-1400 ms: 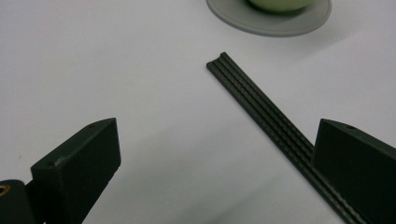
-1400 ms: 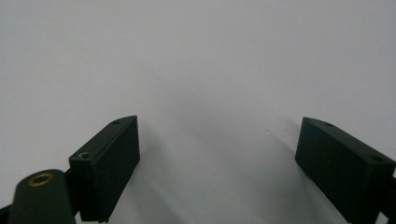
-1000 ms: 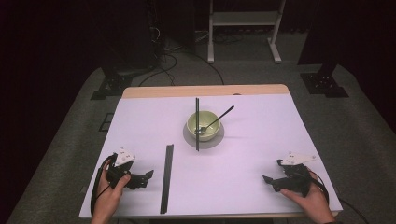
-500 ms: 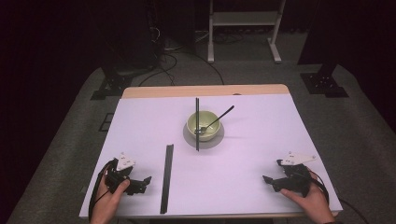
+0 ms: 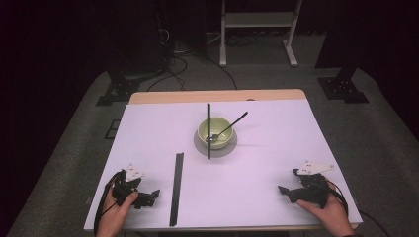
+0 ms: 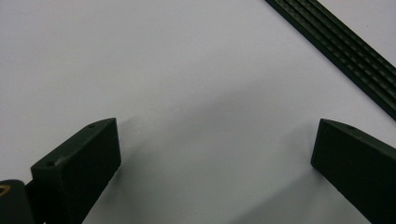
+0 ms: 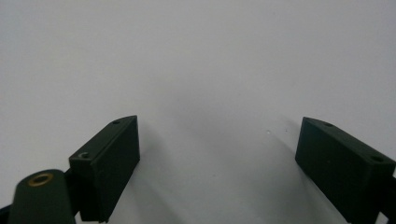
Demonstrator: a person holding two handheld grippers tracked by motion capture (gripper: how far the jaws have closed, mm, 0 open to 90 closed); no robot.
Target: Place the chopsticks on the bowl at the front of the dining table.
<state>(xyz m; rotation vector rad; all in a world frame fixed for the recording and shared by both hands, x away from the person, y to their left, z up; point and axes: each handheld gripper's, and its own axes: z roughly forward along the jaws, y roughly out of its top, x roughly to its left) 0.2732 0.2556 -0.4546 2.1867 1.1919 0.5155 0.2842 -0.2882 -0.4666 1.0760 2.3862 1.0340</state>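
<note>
Two hands rest low at the near edge of the white surface (image 5: 276, 148), each gripping one hand-held gripper: left hand-held gripper (image 5: 148, 196) released, empty, just beside the black ridged strip (image 5: 176, 187); right hand-held gripper (image 5: 286, 190) released, empty, pointing inward.

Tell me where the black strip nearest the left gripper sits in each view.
High view: black strip lies lower left of centre, right of the left gripper.
Left gripper view: it crosses the upper right corner.
Right gripper view: none.
Shared landmark: white tabletop.
</note>
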